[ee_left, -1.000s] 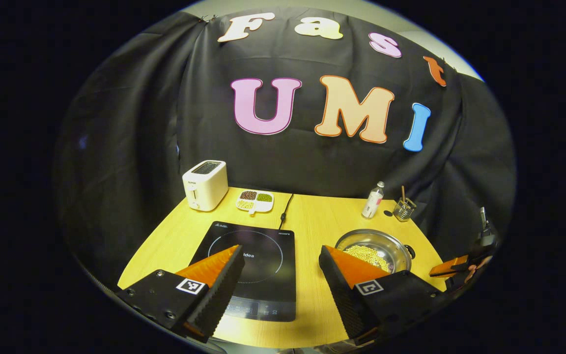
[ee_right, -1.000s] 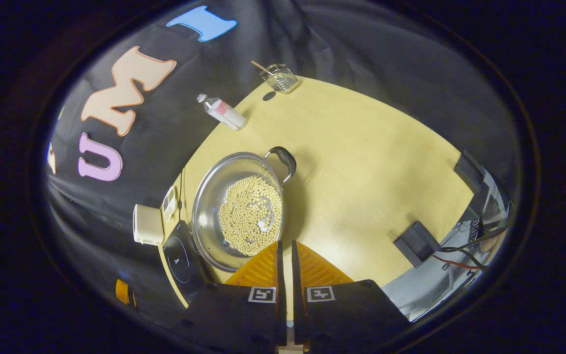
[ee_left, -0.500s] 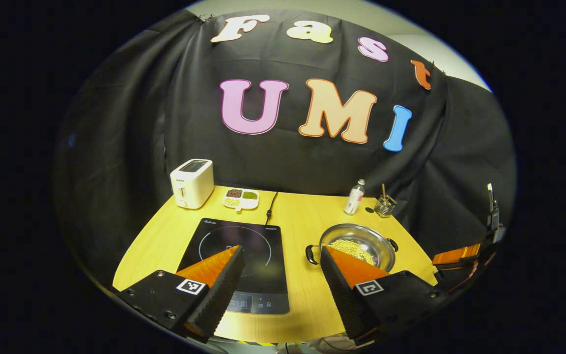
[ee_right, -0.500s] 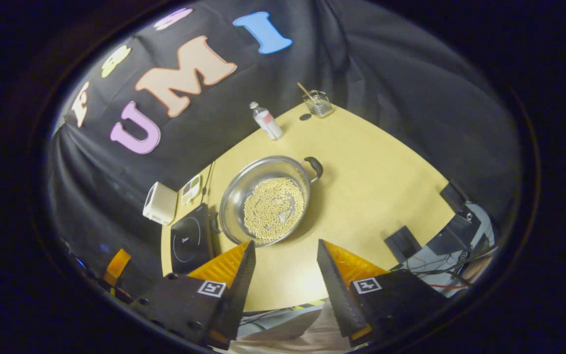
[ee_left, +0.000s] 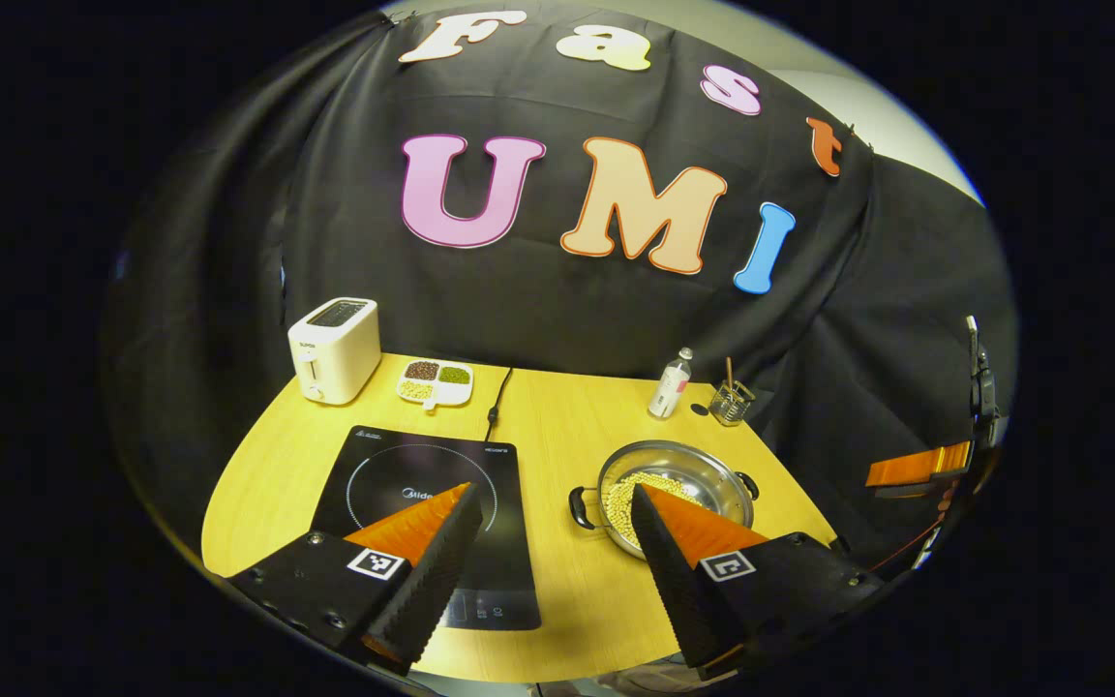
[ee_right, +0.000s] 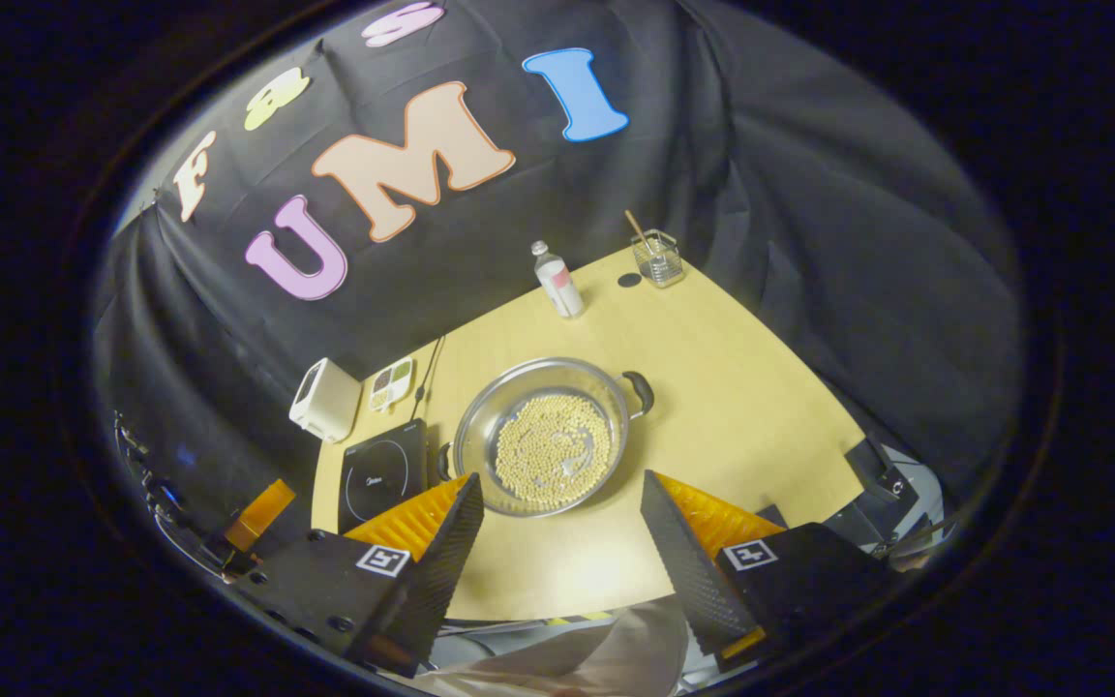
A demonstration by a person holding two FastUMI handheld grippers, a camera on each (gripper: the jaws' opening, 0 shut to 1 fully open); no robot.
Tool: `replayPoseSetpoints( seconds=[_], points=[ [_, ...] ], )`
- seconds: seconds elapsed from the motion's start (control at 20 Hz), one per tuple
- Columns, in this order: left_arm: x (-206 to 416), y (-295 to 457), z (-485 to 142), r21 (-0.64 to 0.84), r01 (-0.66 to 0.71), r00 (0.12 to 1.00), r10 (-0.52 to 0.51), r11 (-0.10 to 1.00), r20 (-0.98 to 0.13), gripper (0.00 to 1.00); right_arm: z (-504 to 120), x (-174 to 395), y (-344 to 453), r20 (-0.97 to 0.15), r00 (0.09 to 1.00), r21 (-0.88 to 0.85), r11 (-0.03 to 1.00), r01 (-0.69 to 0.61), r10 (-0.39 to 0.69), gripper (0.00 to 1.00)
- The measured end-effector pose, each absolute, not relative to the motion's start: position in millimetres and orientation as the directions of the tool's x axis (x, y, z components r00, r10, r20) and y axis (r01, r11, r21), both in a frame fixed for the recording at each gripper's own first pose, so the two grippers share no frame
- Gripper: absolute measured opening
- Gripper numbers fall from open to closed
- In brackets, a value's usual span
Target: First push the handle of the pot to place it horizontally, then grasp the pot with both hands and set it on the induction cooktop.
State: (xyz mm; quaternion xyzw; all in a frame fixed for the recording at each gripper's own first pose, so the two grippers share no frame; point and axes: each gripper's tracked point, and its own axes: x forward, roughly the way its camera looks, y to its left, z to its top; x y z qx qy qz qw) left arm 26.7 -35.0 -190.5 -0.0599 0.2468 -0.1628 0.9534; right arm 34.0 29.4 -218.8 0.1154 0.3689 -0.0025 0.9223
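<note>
The pot (ee_right: 540, 436) of beans sits on the table (ee_right: 732, 387) beside the cooktop (ee_left: 412, 484). The left gripper (ee_left: 550, 503) and right gripper (ee_right: 562, 489) both gape wide, holding nothing.

We find the pot (ee_right: 540, 436), a shallow steel pan holding a layer of pale yellow beans, standing upright on the desk (ee_right: 712, 387). Its two black handles (ee_right: 639, 391) point to either side. The black induction cooktop (ee_left: 422, 503) lies flat just beside it, apart from it.
</note>
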Motion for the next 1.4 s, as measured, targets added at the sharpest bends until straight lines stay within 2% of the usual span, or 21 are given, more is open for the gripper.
replayPoseSetpoints(
  seconds=[0.15,0.2,0.25,0.3,0.35,0.4,0.5,0.65,0.7,0.75,0.85,1.15,1.2,1.3,1.35,1.4],
  points=[
    [45.7,-48.1,-194.9,-0.221,0.268,0.813,-0.344,0.938,-0.470,0.95,-211.7,64.3,20.7,-0.684,0.725,0.210,0.973,0.091,0.080,1.00],
    [51.4,-54.1,-198.2,-0.236,0.265,0.805,-0.349,0.935,-0.479,0.95,-211.3,75.4,18.2,-0.689,0.720,0.215,0.972,0.092,0.084,0.94],
    [56.7,-60.8,-201.9,-0.252,0.261,0.796,-0.355,0.932,-0.490,0.95,-213.8,86.1,15.4,-0.695,0.714,0.216,0.972,0.090,0.088,1.00],
    [61.4,-66.7,-206.9,-0.265,0.253,0.786,-0.357,0.930,-0.504,0.95,-217.8,97.4,11.4,-0.703,0.705,0.213,0.973,0.088,0.090,0.94],
    [67.1,-72.2,-212.3,-0.275,0.243,0.776,-0.357,0.930,-0.520,0.95,-224.9,109.5,9.6,-0.714,0.694,0.209,0.974,0.085,0.093,1.00],
    [71.6,-77.1,-217.2,-0.284,0.234,0.765,-0.356,0.930,-0.537,0.95,-232.7,119.5,7.4,-0.727,0.680,0.207,0.975,0.081,0.098,0.94],
    [77.6,-87.5,-228.3,-0.299,0.214,0.742,-0.354,0.930,-0.569,0.95,-250.8,139.8,4.9,-0.755,0.645,0.213,0.974,0.073,0.116,0.94],
    [86.6,-102.7,-247.7,-0.304,0.194,0.700,-0.348,0.933,-0.623,0.96,-278.0,157.0,-3.4,-0.808,0.574,0.211,0.975,0.070,0.134,0.94],
    [88.8,-106.4,-254.8,-0.305,0.186,0.685,-0.346,0.934,-0.641,0.95,-291.3,162.2,-5.2,-0.829,0.540,0.214,0.975,0.065,0.146,1.00],
    [91.5,-109.4,-264.1,-0.305,0.177,0.668,-0.342,0.936,-0.661,0.96,-305.6,168.9,-3.8,-0.846,0.509,0.220,0.973,0.062,0.159,0.94],
    [91.9,-114.5,-281.2,-0.293,0.153,0.623,-0.323,0.944,-0.712,0.96,-330.8,175.5,-6.7,-0.881,0.440,0.223,0.973,0.056,0.176,0.94],
    [96.4,-126.3,-329.8,-0.265,0.123,0.502,-0.290,0.957,-0.815,0.96,-383.0,202.3,-19.6,-0.930,0.309,0.213,0.977,0.013,0.198,0.94],
    [98.0,-127.7,-337.7,-0.259,0.120,0.484,-0.284,0.958,-0.828,0.96,-393.1,205.7,-22.1,-0.936,0.288,0.216,0.976,0.007,0.205,1.00],
    [100.5,-131.2,-353.6,-0.254,0.114,0.442,-0.278,0.961,-0.853,0.96,-409.8,206.6,-24.2,-0.945,0.250,0.218,0.976,-0.001,0.211,1.00],
    [100.6,-133.3,-361.1,-0.254,0.112,0.415,-0.278,0.961,-0.866,0.96,-414.5,207.2,-25.9,-0.949,0.231,0.220,0.975,-0.005,0.215,0.94],
    [102.8,-134.2,-368.8,-0.251,0.105,0.396,-0.272,0.962,-0.877,0.96,-420.0,208.5,-25.4,-0.951,0.213,0.229,0.973,-0.007,0.225,0.94]
  ],
)
